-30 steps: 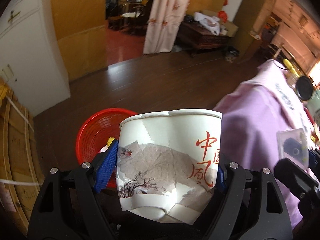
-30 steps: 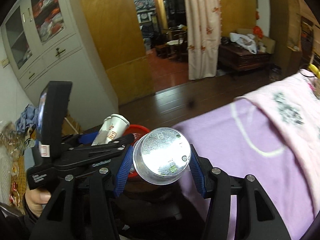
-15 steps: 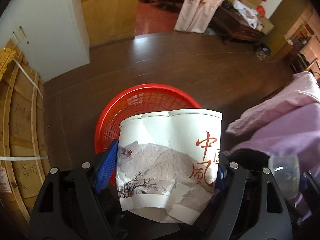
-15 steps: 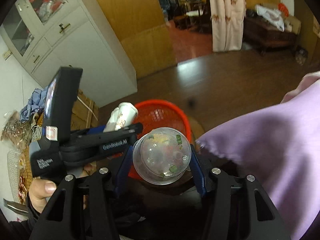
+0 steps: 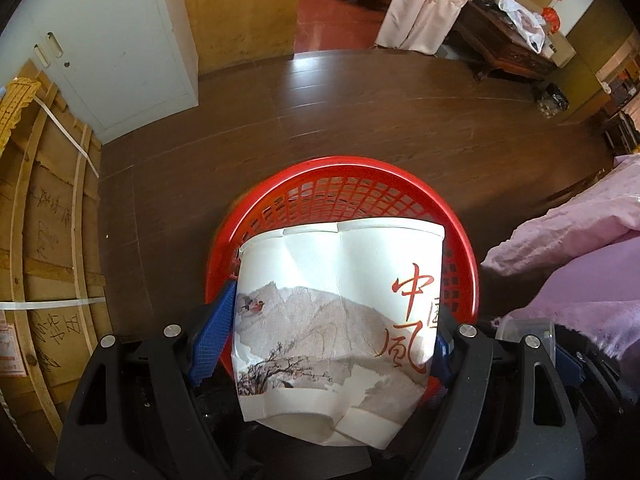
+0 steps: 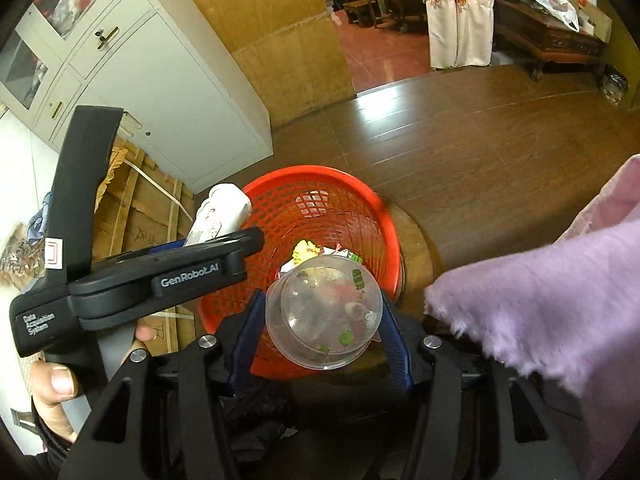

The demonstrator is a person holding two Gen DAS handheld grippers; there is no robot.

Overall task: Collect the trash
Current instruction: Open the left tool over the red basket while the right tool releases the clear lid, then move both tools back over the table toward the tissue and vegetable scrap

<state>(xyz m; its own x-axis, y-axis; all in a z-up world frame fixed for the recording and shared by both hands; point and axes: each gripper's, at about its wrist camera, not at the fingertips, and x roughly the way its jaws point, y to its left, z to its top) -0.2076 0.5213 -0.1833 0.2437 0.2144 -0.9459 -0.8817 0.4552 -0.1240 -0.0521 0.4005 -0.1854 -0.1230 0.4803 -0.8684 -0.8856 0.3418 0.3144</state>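
The crumpled paper cup [image 5: 340, 320], printed with a mountain scene and red characters, is clamped between the blue pads of the left gripper [image 5: 332, 332], its mouth pointing forward and its long axis running along the fingers; its body is creased and dented near the base. Directly beyond and below its rim lies the red mesh basket [image 5: 460, 248] on the dark wooden floor [image 5: 360, 112], so the cup lies over the basket's near edge, and that is the relation the drop turns on: opening the jaws here should, I judge, let it fall inside, though the rim is close enough that a little more forward reach would be safer. The right gripper [image 6: 326, 320] is likewise closed on a clear plastic cup [image 6: 324, 316], bottom toward the camera, and this cup hangs over the basket's near half. Seen from the right wrist, the left gripper [image 6: 192, 240] holds its paper cup [image 6: 222, 212] over the basket's left rim [image 6: 256, 188]. Both grippers look about equally near. The basket already holds 1 yellow scrap [image 6: 306, 249] and some white paper [image 6: 288, 266]. A pink cloth [image 6: 540, 292] hangs at the right.
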